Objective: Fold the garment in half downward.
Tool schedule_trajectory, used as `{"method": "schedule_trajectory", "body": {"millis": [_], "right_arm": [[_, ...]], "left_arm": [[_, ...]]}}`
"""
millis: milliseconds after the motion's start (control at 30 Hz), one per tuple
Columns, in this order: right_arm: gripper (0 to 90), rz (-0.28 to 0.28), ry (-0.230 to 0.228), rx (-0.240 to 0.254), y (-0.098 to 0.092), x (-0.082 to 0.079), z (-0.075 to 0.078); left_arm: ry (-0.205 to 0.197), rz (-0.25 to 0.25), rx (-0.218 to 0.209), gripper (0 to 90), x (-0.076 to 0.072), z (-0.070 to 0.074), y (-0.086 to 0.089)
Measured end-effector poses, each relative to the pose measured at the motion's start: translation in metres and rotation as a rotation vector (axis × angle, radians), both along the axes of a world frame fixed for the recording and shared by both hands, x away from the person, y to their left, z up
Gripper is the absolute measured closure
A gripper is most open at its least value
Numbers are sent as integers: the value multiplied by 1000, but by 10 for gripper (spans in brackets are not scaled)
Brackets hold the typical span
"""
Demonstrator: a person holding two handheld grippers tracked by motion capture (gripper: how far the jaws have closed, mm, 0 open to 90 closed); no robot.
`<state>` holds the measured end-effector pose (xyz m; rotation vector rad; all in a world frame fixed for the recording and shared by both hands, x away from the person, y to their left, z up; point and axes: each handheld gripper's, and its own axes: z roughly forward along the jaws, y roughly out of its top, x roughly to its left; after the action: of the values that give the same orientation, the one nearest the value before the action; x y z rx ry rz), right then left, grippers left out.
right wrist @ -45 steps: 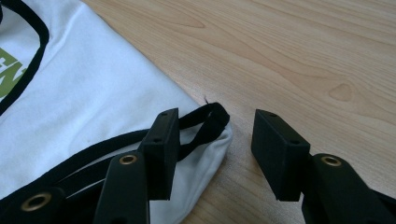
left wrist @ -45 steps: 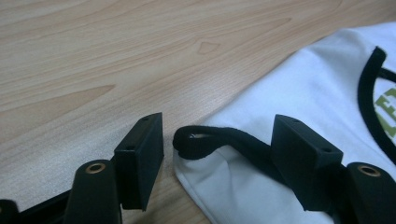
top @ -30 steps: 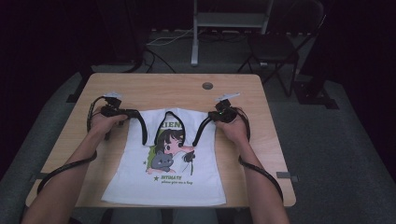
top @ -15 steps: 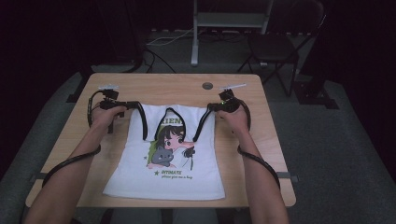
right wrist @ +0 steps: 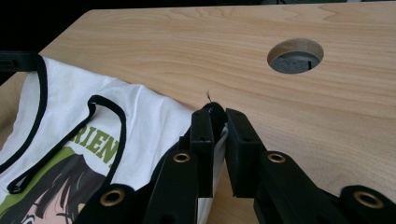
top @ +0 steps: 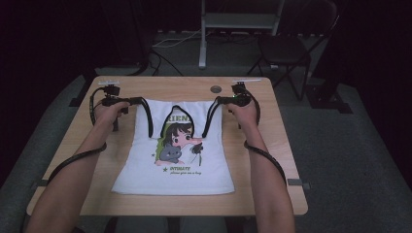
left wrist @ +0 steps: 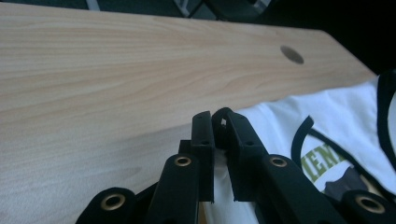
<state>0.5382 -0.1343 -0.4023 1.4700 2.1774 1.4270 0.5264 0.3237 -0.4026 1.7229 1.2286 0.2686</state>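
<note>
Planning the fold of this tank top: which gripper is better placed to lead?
Neither clearly: left gripper and right gripper are each shut on a shoulder strap of the tank top, symmetrically. Probably both together.

Light wood-grain table (top: 272, 160) with a round cable hole (right wrist: 295, 56) in its far part, beyond and to the right of the right gripper's jaws, carries a white printed tank top (top: 180, 165) lying flat, its black-trimmed shoulder straps reaching up to both pairs of jaws.
</note>
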Motion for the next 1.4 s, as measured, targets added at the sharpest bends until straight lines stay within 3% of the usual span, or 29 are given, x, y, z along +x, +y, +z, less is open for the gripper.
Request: {"method": "schedule_trajectory", "body": {"millis": [333,633,900,1200,1400], "right_arm": [[826,-22,0,55,0,8,4],[827,-47,-4,68,-2,12,9],[826,-34,-21,110,-6,9,17],[826,-6,-29,181,-15,3,24],[828,19,-25,209,-19,-2,24]], "left_arm": [[-9,3,-25,826,8,9,-3],[-37,-5,-25,826,10,20,-6],[-79,-35,-45,826,6,36,-10],[-89,-51,-75,826,-2,43,-8],[-87,-67,-70,826,-8,44,-5]]}}
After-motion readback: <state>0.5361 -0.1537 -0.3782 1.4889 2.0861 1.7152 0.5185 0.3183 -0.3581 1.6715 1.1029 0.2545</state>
